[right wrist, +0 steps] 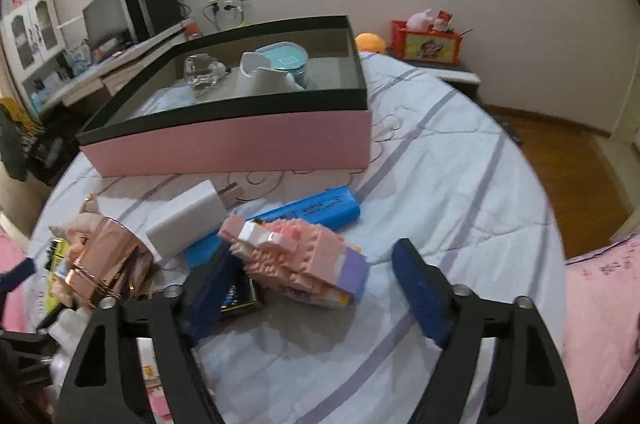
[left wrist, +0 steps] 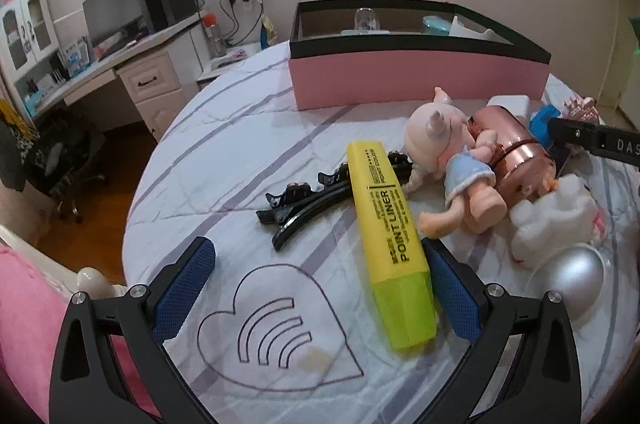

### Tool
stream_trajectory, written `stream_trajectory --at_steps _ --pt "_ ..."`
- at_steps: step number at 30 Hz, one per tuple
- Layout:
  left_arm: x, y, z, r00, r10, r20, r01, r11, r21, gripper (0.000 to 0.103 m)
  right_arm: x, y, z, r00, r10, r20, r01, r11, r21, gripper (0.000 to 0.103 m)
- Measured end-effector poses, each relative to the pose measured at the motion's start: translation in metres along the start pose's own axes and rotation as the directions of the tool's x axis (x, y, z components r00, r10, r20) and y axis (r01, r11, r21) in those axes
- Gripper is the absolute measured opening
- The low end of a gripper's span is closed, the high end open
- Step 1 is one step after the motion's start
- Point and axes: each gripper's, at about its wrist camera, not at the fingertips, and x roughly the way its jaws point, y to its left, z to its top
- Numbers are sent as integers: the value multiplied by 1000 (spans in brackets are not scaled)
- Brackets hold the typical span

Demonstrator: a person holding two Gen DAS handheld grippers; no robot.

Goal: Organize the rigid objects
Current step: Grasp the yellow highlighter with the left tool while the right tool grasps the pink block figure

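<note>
Highlighter lying on the striped bedsheet, cap end nearest, just inside the right-hand pad of the left gripper; fingers spread wide, grasping nothing. Probably the next pick. Best done by shifting rightward to centre the yellow barrel between the pads, turning to square the pads against its long flat sides, then closing near mid-length, clear of the black hair clips tucked under its far end and of the doll just beside. Then up and over the dark rim into the pink box, well apart at the back, already holding a glass piece, a white item and a teal tub. Right gripper likewise released, hovering with the pink brick figure between its fingers, near the left one; white charger, blue tube and rose-gold cylinder crowded alongside. Worth taking one piece at a time to avoid dragging neighbours.
</note>
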Motion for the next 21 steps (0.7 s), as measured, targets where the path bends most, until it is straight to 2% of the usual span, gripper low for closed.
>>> stream_trajectory --at_steps 1,2,3,5,7,8,9,18,21 --pt "1 1 1 1000 -12 -3 12 1000 -7 96 1 -1 1 1000 5 -1 -5 1000 -2 76" --pt "2 2 2 999 -42 -2 41 999 -16 84 1 -1 2 1000 15 -1 -15 1000 0 72" --pt "1 3 3 998 -61 4 61 998 -18 67 1 -1 2 1000 31 -2 -31 1000 1 68" --pt "0 1 4 999 -49 4 49 999 0 58 0 1 2 999 35 -3 -35 999 -11 61" --pt "-3 0 4 998 -58 13 58 998 5 44 -1 4 1 1000 30 1 -30 999 -19 61" --pt "-5 3 4 998 -64 18 64 998 -12 33 -2 3 0 999 34 1 -34 999 -17 61" --pt "-7 6 3 997 -71 21 71 997 -23 28 -4 3 -1 999 38 9 -38 999 -16 61" --pt "-24 27 7 988 -135 69 140 988 -65 26 -24 6 -7 998 36 46 -35 999 -24 61" --pt "-31 30 10 988 -127 86 132 989 -65 26 -31 6 -6 997 40 61 -39 999 -24 61"
